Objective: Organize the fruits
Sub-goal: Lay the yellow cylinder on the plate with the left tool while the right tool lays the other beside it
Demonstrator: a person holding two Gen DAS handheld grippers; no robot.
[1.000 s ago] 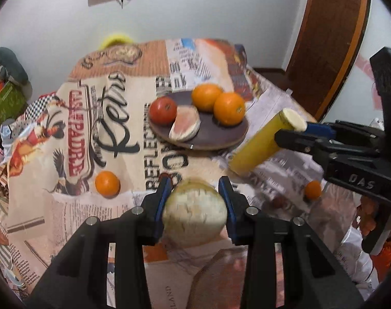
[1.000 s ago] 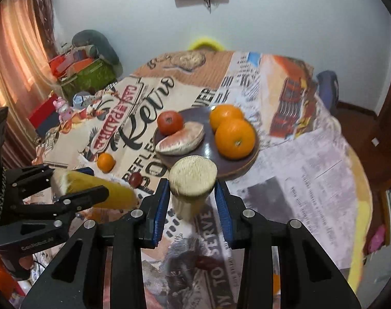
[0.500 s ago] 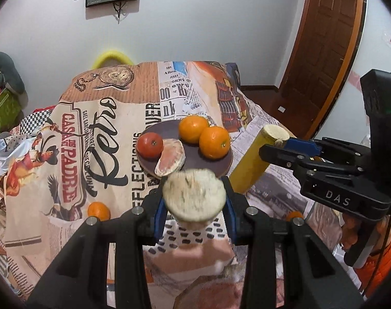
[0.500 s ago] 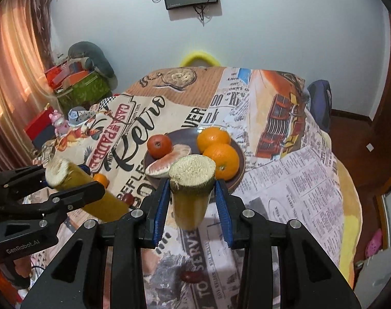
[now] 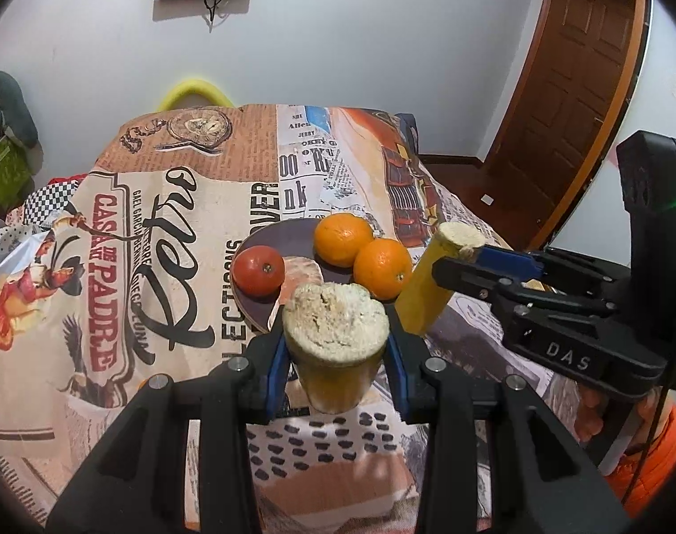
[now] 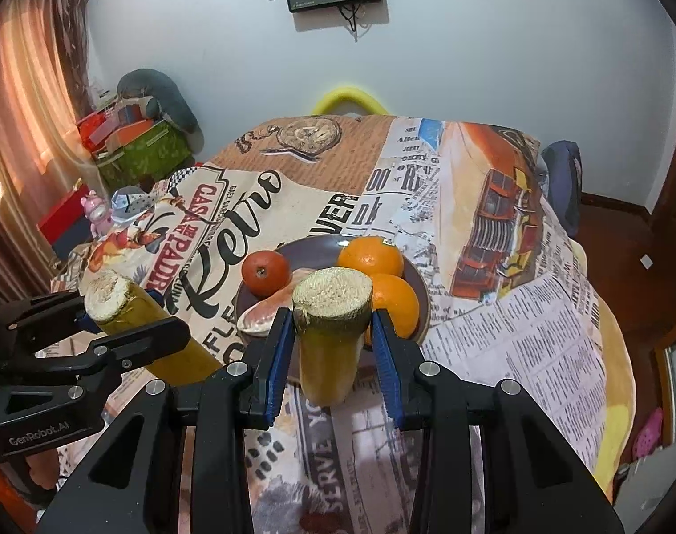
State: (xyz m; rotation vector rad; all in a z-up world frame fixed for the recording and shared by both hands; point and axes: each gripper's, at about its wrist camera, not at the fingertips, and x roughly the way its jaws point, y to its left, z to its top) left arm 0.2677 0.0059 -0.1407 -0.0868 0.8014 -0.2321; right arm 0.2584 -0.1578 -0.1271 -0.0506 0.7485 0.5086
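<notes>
Both my grippers, left [image 5: 335, 347] and right [image 6: 333, 347], each clamping a yellow stalk [image 5: 333, 338], now lifted nearer the plate [image 5: 253, 307], ready for placing.

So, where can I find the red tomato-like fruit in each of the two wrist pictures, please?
Left wrist view: the red fruit lies on the left part of the dark plate, left of centre, above the left gripper.
Right wrist view: it is again on the plate's left part, upper left of the right gripper.
Shared landmark: the two oranges on the same plate.
</notes>
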